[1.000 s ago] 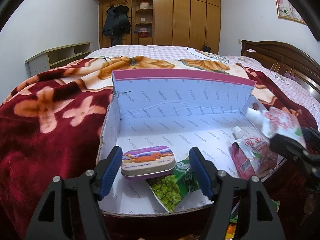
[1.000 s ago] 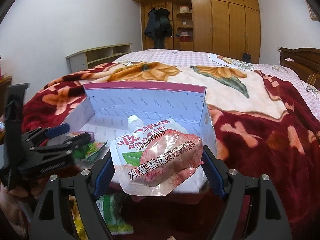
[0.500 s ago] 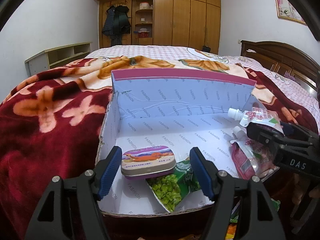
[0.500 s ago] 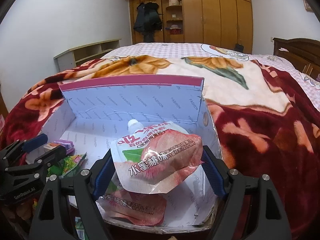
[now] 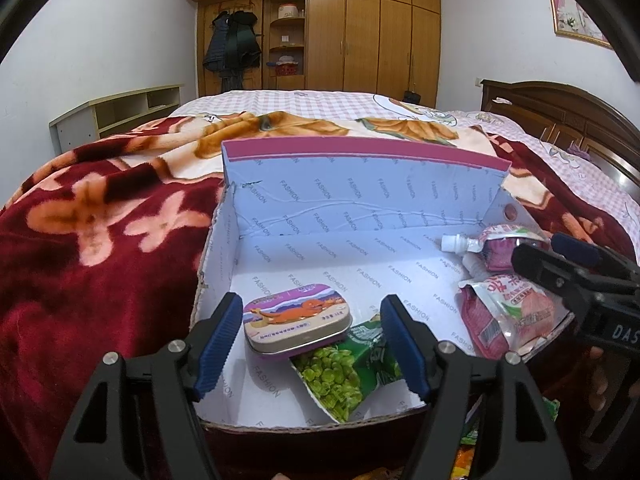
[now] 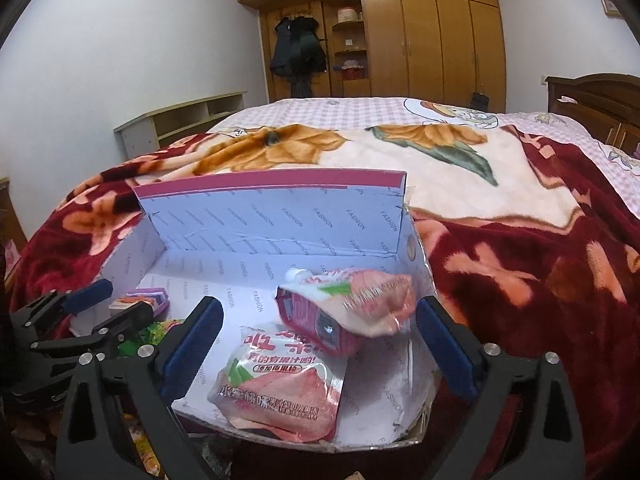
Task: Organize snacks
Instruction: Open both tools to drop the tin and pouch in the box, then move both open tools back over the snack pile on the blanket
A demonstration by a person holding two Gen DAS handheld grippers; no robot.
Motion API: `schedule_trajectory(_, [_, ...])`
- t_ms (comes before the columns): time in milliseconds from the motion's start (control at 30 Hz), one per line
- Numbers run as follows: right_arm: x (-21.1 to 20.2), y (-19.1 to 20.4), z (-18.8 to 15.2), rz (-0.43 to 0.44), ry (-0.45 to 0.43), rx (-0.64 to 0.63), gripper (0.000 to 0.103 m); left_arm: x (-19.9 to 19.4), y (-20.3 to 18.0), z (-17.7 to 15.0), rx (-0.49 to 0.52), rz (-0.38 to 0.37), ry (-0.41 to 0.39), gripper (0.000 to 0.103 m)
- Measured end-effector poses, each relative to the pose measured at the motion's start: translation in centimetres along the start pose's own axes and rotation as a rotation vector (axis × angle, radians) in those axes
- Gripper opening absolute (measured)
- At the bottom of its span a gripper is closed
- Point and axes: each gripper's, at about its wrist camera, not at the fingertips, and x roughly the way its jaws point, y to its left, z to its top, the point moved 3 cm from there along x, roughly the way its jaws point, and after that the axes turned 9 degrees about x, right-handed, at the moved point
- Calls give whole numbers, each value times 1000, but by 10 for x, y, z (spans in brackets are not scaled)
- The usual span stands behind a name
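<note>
A white "FASHION" cardboard box [image 5: 360,208] with a magenta rim lies open on the bed. My left gripper [image 5: 312,344] stands open over its near left part. A purple tin [image 5: 298,322] lies between the fingers on a green pea packet [image 5: 348,368], with a gap to the right pad. My right gripper [image 6: 318,346] is at the box's right end and its jaws are opening. A peach drink pouch [image 6: 352,308], blurred, is free between them and rests tilted on a second peach pouch [image 6: 284,380]. Both pouches [image 5: 504,244] [image 5: 508,312] also show beside the right gripper [image 5: 560,256] in the left wrist view.
The box [image 6: 280,216] sits on a dark red floral blanket [image 5: 100,240] that covers the bed. More snack packets [image 6: 140,440] lie below the box's front edge. A wooden headboard [image 5: 560,108] is at the right, and a low shelf [image 5: 120,108] and a wardrobe [image 5: 360,40] stand behind.
My right gripper carried the peach pouch down over the box's right end and let it go; the pouch dropped onto the other pouch. My left gripper and the tin stayed put.
</note>
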Motion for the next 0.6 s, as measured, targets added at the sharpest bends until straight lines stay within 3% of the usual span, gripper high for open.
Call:
schedule_trajectory(167, [-14, 0, -1, -3, -21, 12, 99, -8, 3, 1, -19, -10, 1, 82])
schedule_trajectory(433, [-41, -4, -6, 16, -43, 42, 99, -37, 4, 3, -15, -20, -15, 82])
schedule_trajectory(600, [-59, -3, -13, 35, -39, 59, 99, -50, 3, -5, -12, -67, 6, 86])
